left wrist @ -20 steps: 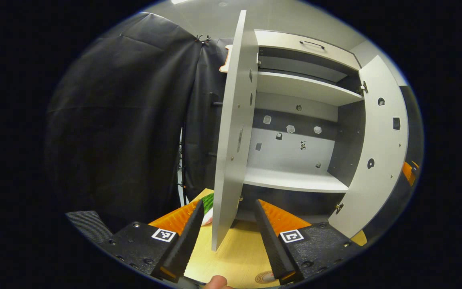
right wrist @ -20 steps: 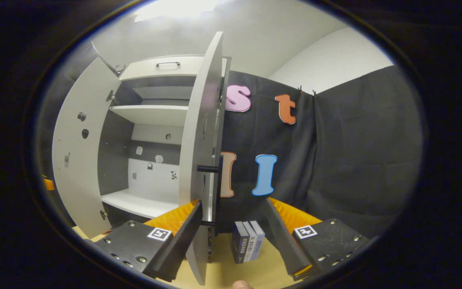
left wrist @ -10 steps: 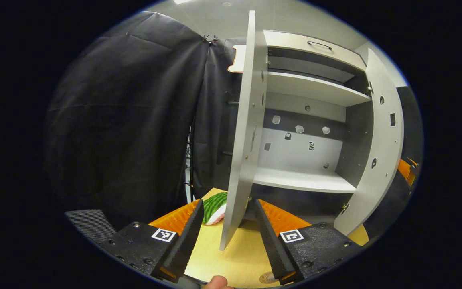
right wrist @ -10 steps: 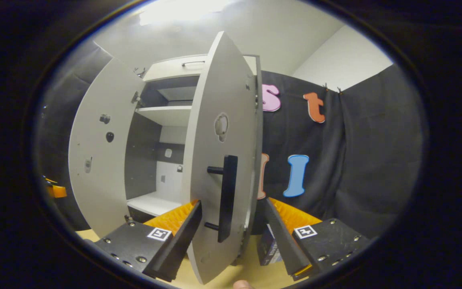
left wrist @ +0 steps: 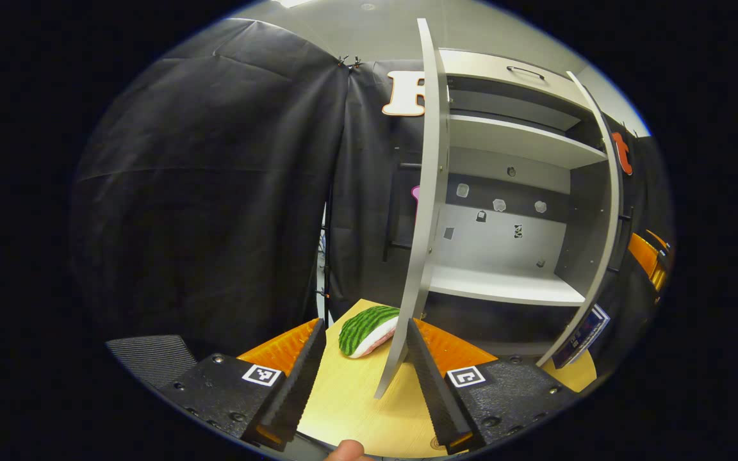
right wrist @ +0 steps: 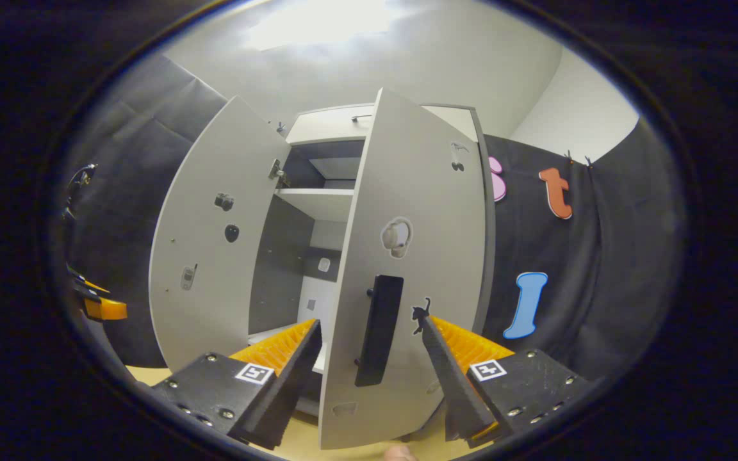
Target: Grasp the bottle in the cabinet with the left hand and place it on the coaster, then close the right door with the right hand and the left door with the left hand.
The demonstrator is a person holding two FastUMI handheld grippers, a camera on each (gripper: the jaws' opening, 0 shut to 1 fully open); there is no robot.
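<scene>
While both claws gape wide, we see right gripper straddling the right door; left gripper faces left door at 12 o'clock.

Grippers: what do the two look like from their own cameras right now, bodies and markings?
Left gripper: two long wedge-shaped fingers with ridged inner faces, on black bolted blocks, each with a square black-and-white marker; a ribbed black strap sits at its left. Right gripper: same build, markers on both blocks. A fingertip shows at the bottom edge.
</scene>
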